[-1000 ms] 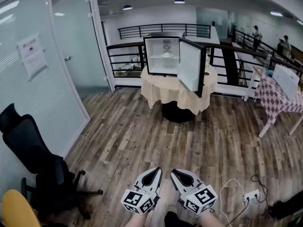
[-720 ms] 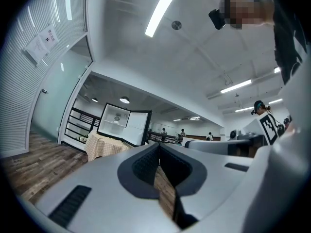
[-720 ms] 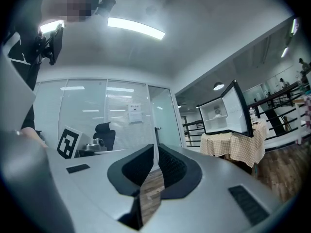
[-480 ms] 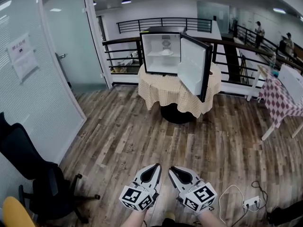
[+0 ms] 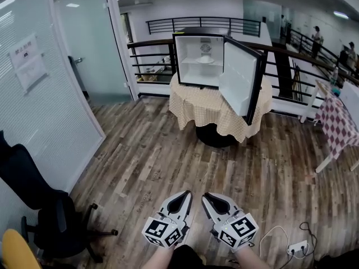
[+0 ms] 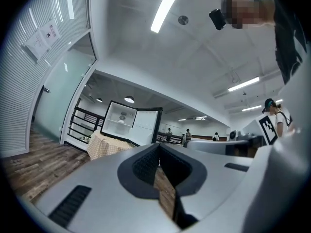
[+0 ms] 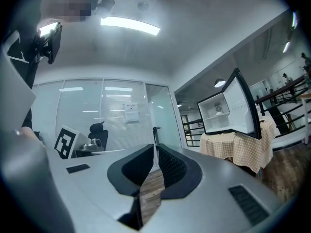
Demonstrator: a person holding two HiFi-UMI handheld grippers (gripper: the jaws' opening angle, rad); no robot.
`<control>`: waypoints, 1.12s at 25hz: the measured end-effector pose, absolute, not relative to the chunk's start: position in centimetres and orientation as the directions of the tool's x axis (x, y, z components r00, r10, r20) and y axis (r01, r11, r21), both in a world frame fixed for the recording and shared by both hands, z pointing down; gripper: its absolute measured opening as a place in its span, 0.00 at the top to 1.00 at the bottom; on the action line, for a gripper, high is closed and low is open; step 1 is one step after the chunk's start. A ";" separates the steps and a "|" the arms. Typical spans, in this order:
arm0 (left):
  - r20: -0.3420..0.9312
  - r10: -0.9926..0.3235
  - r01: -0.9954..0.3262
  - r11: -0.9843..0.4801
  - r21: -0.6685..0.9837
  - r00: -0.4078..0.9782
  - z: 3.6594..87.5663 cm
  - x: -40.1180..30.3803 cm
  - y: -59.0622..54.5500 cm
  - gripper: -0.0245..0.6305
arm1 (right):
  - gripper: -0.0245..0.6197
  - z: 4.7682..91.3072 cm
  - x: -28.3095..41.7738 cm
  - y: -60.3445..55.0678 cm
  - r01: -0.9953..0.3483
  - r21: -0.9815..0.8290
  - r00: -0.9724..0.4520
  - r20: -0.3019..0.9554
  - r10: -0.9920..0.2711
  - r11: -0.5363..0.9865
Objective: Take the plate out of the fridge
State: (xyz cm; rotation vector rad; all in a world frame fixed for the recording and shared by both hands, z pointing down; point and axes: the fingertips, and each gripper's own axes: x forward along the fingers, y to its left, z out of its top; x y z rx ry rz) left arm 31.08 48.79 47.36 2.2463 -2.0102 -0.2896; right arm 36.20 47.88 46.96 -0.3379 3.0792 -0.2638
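The plate [image 5: 205,60] sits on the shelf inside the fridge [image 5: 188,74], about midway between the shelf's side edges; the door [image 5: 238,74] stands open. The fridge rests on a cloth-covered table [image 5: 199,102]. Well apart from it, low over the wooden floor [image 5: 146,150], the left tool [image 5: 184,196] and right tool [image 5: 206,197] are both closed tip to tip, with nothing held.

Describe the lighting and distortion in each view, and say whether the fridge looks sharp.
Head view: even ceiling light, fisheye bowing the glass wall; fridge small but sharp. Left gripper view: dark vignetted corners, a glaring strip light, left claw looming large. Right gripper view: same dark corners, strip light glare overhead, right claw large, fridge clear.
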 end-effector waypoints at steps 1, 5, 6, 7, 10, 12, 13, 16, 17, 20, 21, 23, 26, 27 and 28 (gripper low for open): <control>-0.063 -0.993 -0.971 -0.109 0.214 0.098 47.5 30.7 48.4 0.95 | 0.88 47.0 36.1 47.3 -0.218 -0.175 -0.975 -0.013 -0.223 0.960; -0.055 -0.994 -0.969 -0.101 0.224 0.091 47.8 29.4 46.4 0.95 | 0.88 47.2 35.3 45.0 -0.223 -0.186 -0.973 -0.016 -0.230 0.957; -0.055 -0.994 -0.969 -0.104 0.223 0.094 47.8 29.2 45.7 0.95 | 0.88 47.2 35.0 44.4 -0.223 -0.188 -0.973 -0.018 -0.231 0.956; -0.056 -0.994 -0.969 -0.108 0.220 0.098 47.8 28.9 45.0 0.95 | 0.88 47.2 34.6 43.8 -0.224 -0.191 -0.972 -0.020 -0.232 0.956; -0.053 -0.992 -0.969 -0.127 0.213 0.118 47.6 28.1 42.5 0.95 | 0.88 47.2 33.1 41.7 -0.231 -0.197 -0.971 -0.023 -0.240 0.953; -0.046 -0.990 -0.967 -0.140 0.212 0.133 47.6 27.2 40.7 0.95 | 0.88 47.1 32.1 40.0 -0.239 -0.200 -0.969 -0.022 -0.248 0.950; -0.045 -0.989 -0.967 -0.145 0.211 0.138 47.6 26.7 39.8 0.95 | 0.88 47.0 31.6 39.1 -0.244 -0.201 -0.967 -0.022 -0.253 0.949; -0.049 -0.988 -0.966 -0.153 0.207 0.146 47.1 24.5 36.8 0.95 | 0.88 46.7 29.7 36.0 -0.262 -0.204 -0.962 -0.021 -0.272 0.943; -0.050 -0.988 -0.966 -0.156 0.207 0.149 46.9 23.7 35.7 0.95 | 0.88 46.6 29.0 34.9 -0.267 -0.205 -0.961 -0.021 -0.277 0.942; -0.051 -0.986 -0.963 -0.166 0.211 0.158 46.5 21.4 32.6 0.95 | 0.88 46.1 26.9 31.9 -0.281 -0.206 -0.957 -0.018 -0.291 0.937; -0.052 -0.985 -0.962 -0.171 0.211 0.163 46.3 20.7 31.6 0.95 | 0.88 45.9 26.1 31.0 -0.285 -0.204 -0.955 -0.018 -0.295 0.937; -0.056 -0.983 -0.961 -0.183 0.208 0.175 45.9 19.3 29.6 0.95 | 0.88 45.6 24.6 29.1 -0.292 -0.202 -0.953 -0.017 -0.302 0.935; -0.058 -0.980 -0.957 -0.199 0.212 0.191 45.7 17.2 26.8 0.95 | 0.88 45.5 22.3 26.5 -0.302 -0.203 -0.951 -0.012 -0.310 0.932; -0.058 -0.979 -0.955 -0.204 0.215 0.196 45.7 16.6 25.9 0.95 | 0.88 45.6 21.5 25.6 -0.305 -0.204 -0.950 -0.008 -0.313 0.930; -0.057 -0.978 -0.954 -0.207 0.218 0.200 45.8 15.9 25.1 0.95 | 0.88 45.6 20.8 24.8 -0.307 -0.203 -0.949 -0.004 -0.315 0.930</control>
